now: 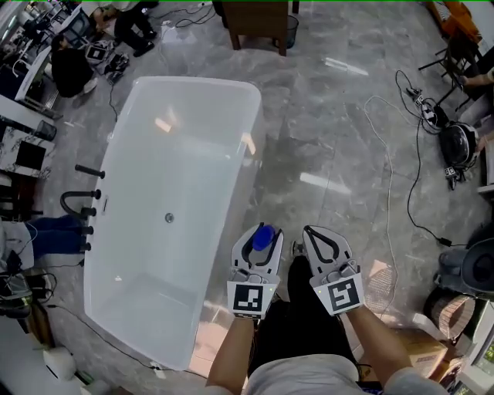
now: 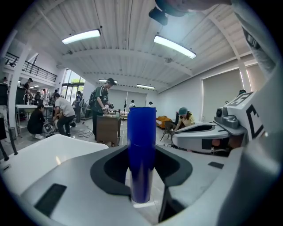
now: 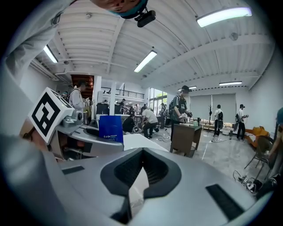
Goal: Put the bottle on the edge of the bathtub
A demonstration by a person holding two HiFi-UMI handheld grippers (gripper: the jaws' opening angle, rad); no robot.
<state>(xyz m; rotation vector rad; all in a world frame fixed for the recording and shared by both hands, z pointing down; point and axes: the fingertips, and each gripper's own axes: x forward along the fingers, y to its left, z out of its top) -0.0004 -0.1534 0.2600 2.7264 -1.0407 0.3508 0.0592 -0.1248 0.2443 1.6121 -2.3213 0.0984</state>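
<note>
A white bathtub point(image 1: 216, 254) stands on the grey floor, left of me in the head view. My left gripper point(image 1: 261, 231) is shut on a blue bottle point(image 1: 264, 238), which stands upright between the jaws just right of the tub's near long rim. In the left gripper view the bottle point(image 2: 141, 154) fills the round hollow of the left gripper point(image 2: 141, 176), with the tub point(image 2: 44, 150) to the left. My right gripper point(image 1: 312, 234) hangs beside it, shut and empty. The right gripper view shows the right gripper point(image 3: 142, 151) with its jaws together, and the bottle point(image 3: 110, 128) off to the left.
Black tap fittings point(image 1: 85, 204) sit on the tub's far long side, and a drain point(image 1: 169, 218) lies in its floor. A brown wooden cabinet point(image 1: 258, 23) stands beyond the tub. Cables point(image 1: 417, 154) run over the floor at right. A cardboard box point(image 1: 417, 347) sits at lower right.
</note>
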